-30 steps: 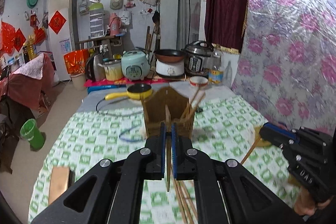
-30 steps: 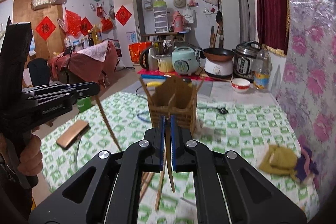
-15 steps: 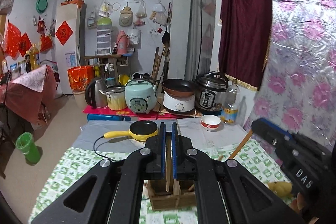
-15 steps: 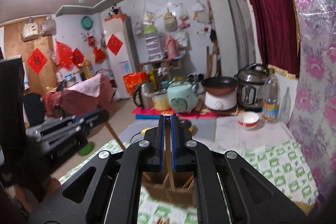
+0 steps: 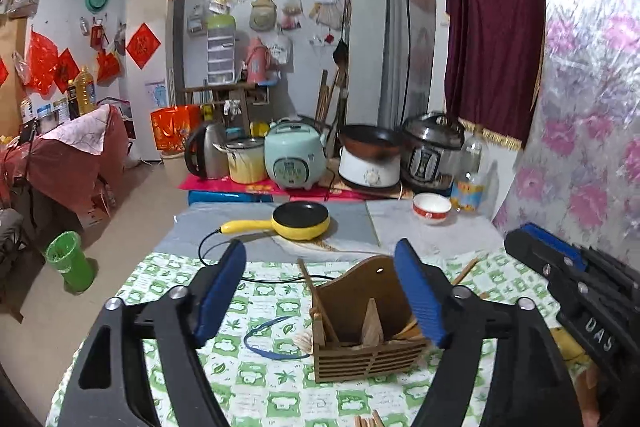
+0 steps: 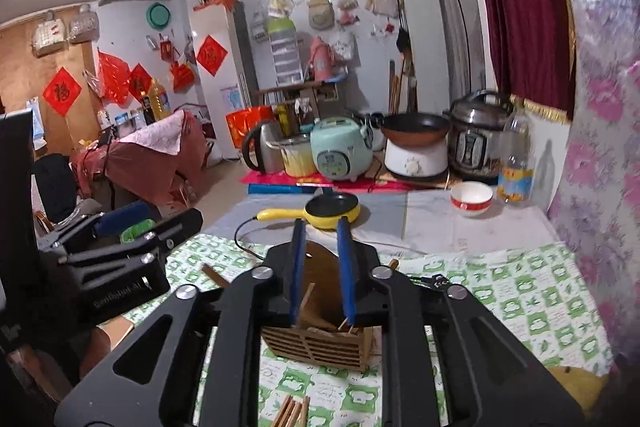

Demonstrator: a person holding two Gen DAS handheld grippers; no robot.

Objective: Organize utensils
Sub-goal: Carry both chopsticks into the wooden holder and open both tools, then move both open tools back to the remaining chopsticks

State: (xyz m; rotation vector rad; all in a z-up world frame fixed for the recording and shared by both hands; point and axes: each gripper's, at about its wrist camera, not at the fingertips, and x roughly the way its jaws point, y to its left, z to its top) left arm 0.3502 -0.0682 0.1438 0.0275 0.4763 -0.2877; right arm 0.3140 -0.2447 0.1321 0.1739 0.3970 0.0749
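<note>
A brown wooden utensil holder (image 5: 366, 341) stands on the green-checked tablecloth, with several chopsticks leaning inside it; it also shows in the right wrist view (image 6: 320, 331). My left gripper (image 5: 320, 295) is wide open and empty, just above and in front of the holder. My right gripper (image 6: 322, 271) is partly open and empty, right over the holder. Loose chopsticks (image 6: 292, 411) lie on the cloth near the front edge. The other gripper shows at the right of the left wrist view (image 5: 576, 291) and at the left of the right wrist view (image 6: 120, 259).
A yellow electric pan (image 5: 298, 223) with its black cord lies behind the holder. A white and red bowl (image 5: 431, 207) and a bottle (image 5: 469, 175) stand at the back right. A blue band (image 5: 266, 341) lies left of the holder. A yellow cloth (image 6: 576, 383) lies at the right.
Both grippers were shut on chopsticks and lifted over the holder. Now both have opened and the chopsticks are out of the jaws, with more chopsticks standing in the holder.
</note>
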